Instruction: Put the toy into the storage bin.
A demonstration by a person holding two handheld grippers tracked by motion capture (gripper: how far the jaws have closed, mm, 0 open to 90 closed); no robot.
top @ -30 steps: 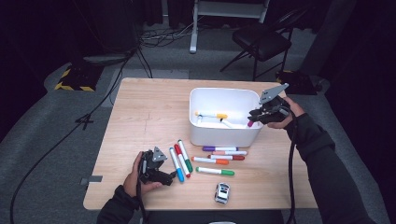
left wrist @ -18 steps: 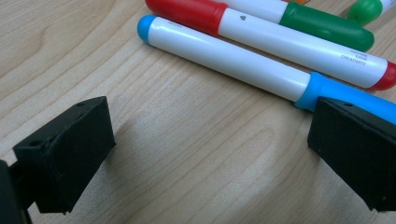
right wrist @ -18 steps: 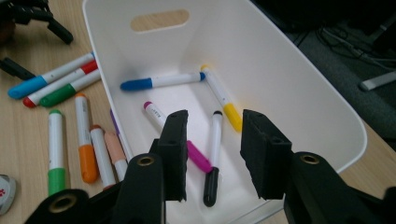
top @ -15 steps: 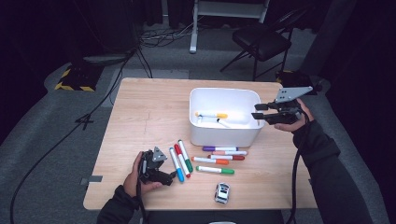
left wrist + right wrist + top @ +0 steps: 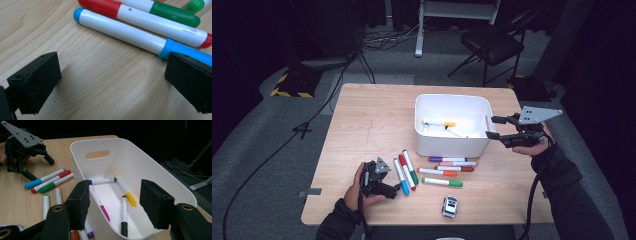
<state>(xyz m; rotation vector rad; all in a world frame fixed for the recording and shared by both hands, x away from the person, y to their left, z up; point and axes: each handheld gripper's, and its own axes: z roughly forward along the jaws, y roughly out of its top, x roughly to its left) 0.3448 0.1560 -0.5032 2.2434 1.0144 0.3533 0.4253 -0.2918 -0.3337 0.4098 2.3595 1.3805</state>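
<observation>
Right gripper (image 5: 493, 127) has just been spreading its fingers, nothing between them, beside the white bin (image 5: 452, 147). Left gripper (image 5: 388, 186) fingers sit apart near the blue marker (image 5: 140, 37). I'd straddle its barrel squarely before squeezing

The right claw (image 5: 493, 127) has drawn back from inside the white bin (image 5: 452, 145) to just right of its rim, its jaws opening empty; a pink marker (image 5: 100, 205) now lies inside.

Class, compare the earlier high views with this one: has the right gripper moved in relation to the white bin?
Yes. The right gripper has drawn back from over the white bin to just outside its right wall, its jaws having just been opening with nothing between them.
</observation>
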